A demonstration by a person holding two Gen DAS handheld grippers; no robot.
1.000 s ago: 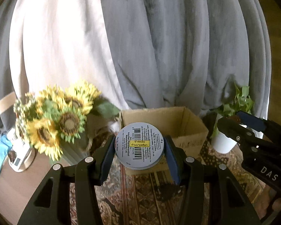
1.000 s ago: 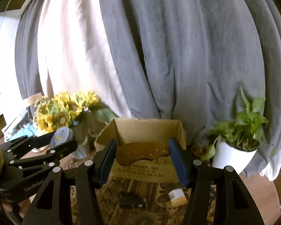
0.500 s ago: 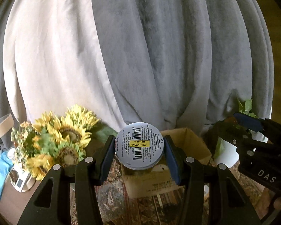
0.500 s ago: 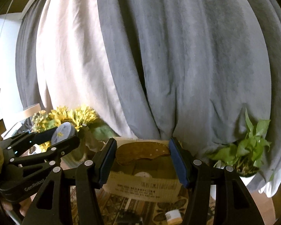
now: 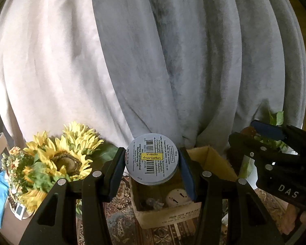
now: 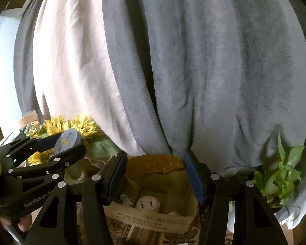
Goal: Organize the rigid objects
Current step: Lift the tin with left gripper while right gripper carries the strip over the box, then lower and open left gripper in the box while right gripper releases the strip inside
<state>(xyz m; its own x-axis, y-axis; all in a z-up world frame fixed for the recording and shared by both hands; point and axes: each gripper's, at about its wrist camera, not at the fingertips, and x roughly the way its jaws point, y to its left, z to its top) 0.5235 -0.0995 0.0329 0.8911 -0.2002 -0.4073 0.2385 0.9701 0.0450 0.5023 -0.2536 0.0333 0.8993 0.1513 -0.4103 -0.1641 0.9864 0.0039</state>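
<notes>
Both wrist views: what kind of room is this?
Probably a living space at home: floor-length curtains, a vase of sunflowers, a potted plant and a patterned rug under the cardboard box.

The round tin (image 5: 152,158) hides the far wall of the cardboard box (image 5: 214,163); its fine print is too small to read. A small grey item (image 5: 154,203) inside the box is too dim to identify. In the right wrist view, the wooden piece (image 6: 155,166) conceals the box's back edge, and the potted plant (image 6: 279,175) has its pot cut off.
</notes>
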